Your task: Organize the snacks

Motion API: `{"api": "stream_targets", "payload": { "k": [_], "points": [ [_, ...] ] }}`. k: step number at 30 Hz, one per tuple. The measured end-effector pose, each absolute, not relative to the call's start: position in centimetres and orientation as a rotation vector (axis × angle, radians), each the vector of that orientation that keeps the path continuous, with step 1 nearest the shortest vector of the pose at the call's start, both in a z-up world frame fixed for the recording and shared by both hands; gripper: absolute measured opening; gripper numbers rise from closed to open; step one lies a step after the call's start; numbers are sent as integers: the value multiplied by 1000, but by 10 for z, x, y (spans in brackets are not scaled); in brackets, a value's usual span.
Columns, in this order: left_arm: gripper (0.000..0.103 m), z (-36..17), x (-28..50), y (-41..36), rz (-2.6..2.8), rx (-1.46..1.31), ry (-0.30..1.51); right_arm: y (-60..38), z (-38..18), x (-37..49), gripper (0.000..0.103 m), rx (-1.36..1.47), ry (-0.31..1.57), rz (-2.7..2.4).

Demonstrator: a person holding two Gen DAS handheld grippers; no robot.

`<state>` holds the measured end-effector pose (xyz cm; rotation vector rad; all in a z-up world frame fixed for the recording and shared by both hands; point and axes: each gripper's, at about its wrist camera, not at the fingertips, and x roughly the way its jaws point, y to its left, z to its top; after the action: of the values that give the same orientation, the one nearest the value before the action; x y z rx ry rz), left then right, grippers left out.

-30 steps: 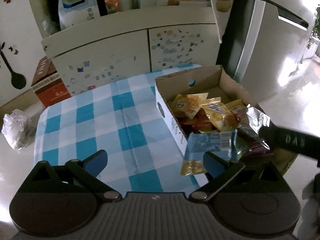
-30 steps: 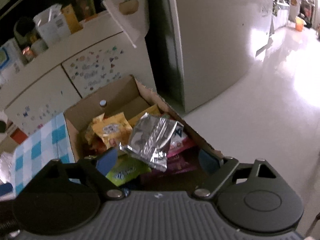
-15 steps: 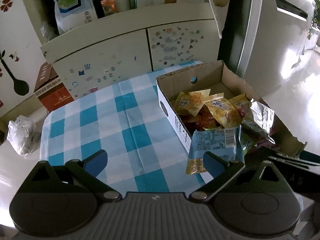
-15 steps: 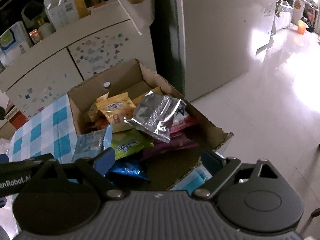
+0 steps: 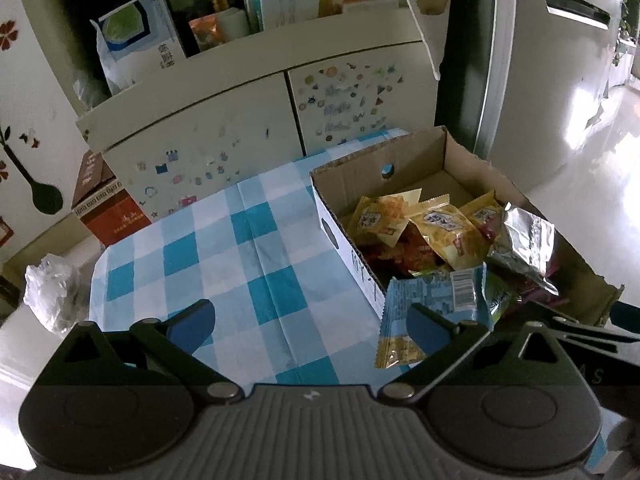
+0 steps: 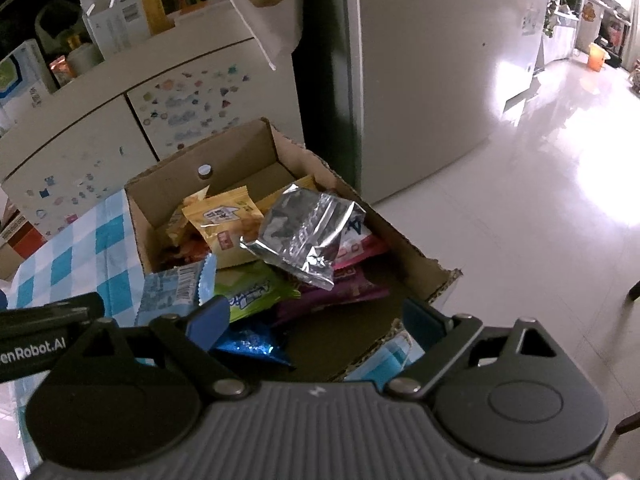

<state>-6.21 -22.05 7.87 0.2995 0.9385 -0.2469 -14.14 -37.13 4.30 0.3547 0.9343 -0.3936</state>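
Both grippers are hovering wide open and empty over the table's near edge as the light-blue snack packet (image 5: 434, 306) is draping over the cardboard box's (image 5: 340, 236) near-left wall, just beyond the left gripper (image 5: 310, 326), the right gripper (image 6: 316, 320) poised beside it.

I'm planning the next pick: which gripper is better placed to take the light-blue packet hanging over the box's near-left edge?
Left. The light-blue packet sits right beside the left gripper's open fingers; the right gripper faces the box interior.
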Motion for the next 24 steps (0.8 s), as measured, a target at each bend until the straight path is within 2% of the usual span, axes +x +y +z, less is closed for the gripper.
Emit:
{"api": "stream_targets", "payload": {
  "k": [24],
  "points": [
    [103,79,-59,-222,-241,334,920,-370,42,-138,94,336,938,-403]
  ]
}}
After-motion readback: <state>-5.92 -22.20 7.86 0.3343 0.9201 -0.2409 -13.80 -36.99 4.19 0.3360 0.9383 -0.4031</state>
